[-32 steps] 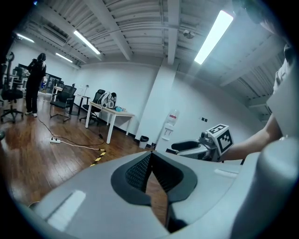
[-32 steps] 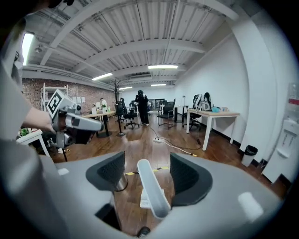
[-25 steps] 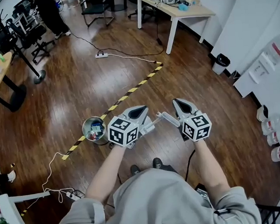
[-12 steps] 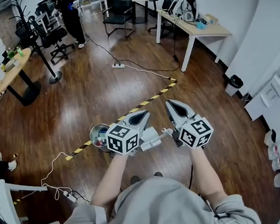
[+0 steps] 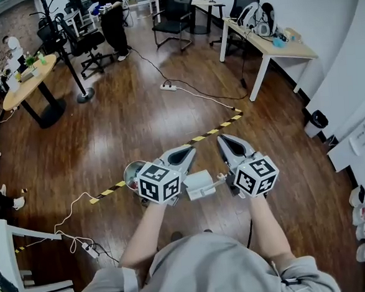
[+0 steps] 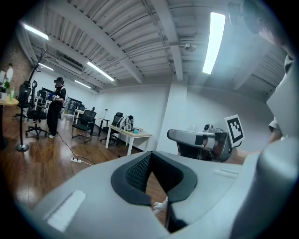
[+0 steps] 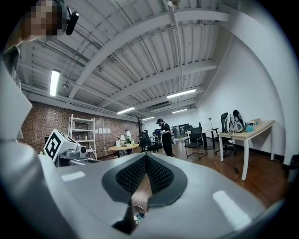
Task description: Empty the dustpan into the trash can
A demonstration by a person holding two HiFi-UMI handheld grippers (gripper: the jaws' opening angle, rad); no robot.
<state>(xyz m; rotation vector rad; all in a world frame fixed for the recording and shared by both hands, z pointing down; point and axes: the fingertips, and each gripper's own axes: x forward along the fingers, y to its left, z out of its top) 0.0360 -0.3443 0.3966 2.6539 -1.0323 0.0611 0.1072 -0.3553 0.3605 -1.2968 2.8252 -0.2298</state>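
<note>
Jaws: clenched, nothing gripped, on L gripper & R gripper.
Dustpan: seen betw. gripper bodies, handle toward R.
Trash can: below, partly hidden by L gripper; nearer hand = L.

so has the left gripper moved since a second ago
Yes. The left gripper has shifted toward the trash can: earlier the whole can showed beside it, now the gripper hides the can's right side.

Bright, even light from ceiling strips; sheen on wood floor; fisheye edges bend and darken.
</note>
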